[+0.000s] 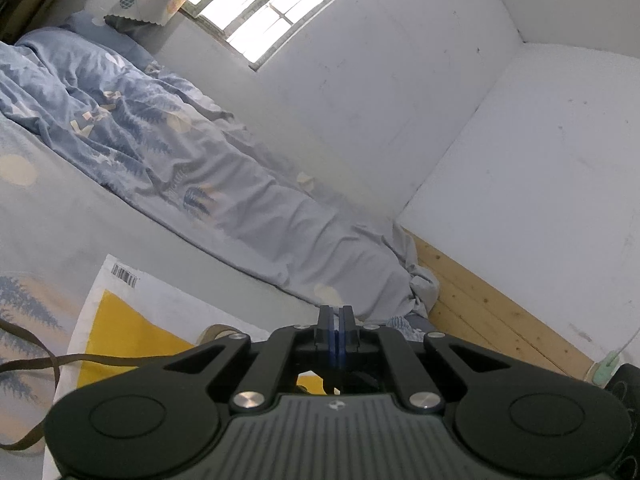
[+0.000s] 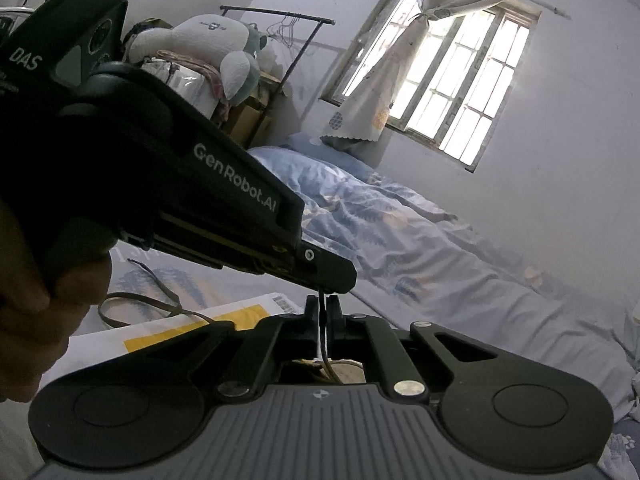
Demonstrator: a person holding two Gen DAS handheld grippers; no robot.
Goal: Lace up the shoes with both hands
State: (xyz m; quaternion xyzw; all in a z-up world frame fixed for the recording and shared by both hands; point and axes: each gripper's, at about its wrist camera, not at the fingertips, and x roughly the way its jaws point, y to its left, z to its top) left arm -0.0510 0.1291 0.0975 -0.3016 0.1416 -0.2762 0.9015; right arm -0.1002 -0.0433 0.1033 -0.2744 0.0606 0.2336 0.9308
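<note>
My left gripper (image 1: 336, 311) is shut, its blue pads pressed flat together. In the right wrist view it (image 2: 340, 280) reaches in from the upper left, held by a hand (image 2: 36, 304), with its tip just above my right gripper (image 2: 323, 302). A thin dark shoelace strand (image 2: 322, 332) drops from that tip and passes between the right fingers, which are shut on it. The rest of the brown shoelace (image 1: 100, 358) (image 2: 136, 299) trails in loops across the bed to the left. A tan shoe (image 1: 216, 330) (image 2: 348, 370) shows only as a sliver behind the gripper bodies.
Everything lies on a bed with a blue patterned sheet (image 1: 44, 216). A white and yellow bag (image 1: 120, 320) (image 2: 192, 328) sits under the shoe. A rumpled quilt (image 2: 400, 232) lies along the wall. A wooden footboard (image 1: 480, 320) stands to the right, a plush toy (image 2: 224, 48) far left.
</note>
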